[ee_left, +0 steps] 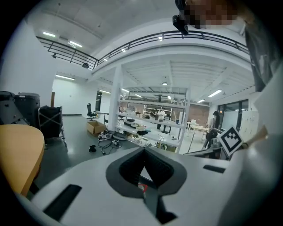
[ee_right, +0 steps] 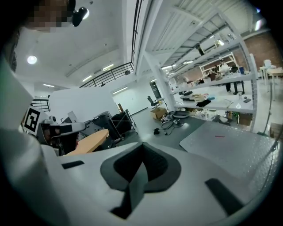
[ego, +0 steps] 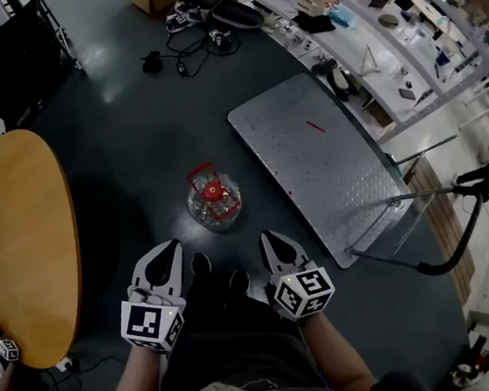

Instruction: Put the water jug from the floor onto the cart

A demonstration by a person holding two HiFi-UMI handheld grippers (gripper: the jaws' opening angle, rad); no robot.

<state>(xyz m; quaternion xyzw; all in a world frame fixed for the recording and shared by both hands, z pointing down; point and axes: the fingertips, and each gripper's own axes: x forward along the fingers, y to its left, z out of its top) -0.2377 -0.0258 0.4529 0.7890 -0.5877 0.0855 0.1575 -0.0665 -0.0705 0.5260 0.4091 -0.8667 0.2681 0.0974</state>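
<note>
**A:** Where does the jug stand?

**B:** The clear plastic water jug with a red cap and red carry handle (ego: 214, 199) stands upright on the dark floor (ego: 123, 116), at twelve o'clock from the person. It is just ahead of both tools and touches neither. The cart with a flat deck of silver tread plate (ego: 328, 164) lies at about two o'clock from the jug, near it but apart, with its black push handle (ego: 458, 242) at the far right.

**A:** And the tools?

**B:** The left tool (ego: 172, 246) has its jaws pressed together with nothing pinched. The right tool (ego: 269, 238) is the same, closed on nothing.

**A:** So what makes the pick-up go well?

**B:** Both tools probably need to spread before they reach the jug. The red handle on top looks like the surest hold for one tool, while the other steadies the rounded body, which seems slippery. The jug is best kept upright on the way to two o'clock and set well inside the deck's edge.

**A:** Any writing to read?

**B:** None is legible. The jug shows no readable label. The cubes on the tools carry only black-and-white square markers, and the deck has a short red mark (ego: 315, 125), not lettering.
</note>
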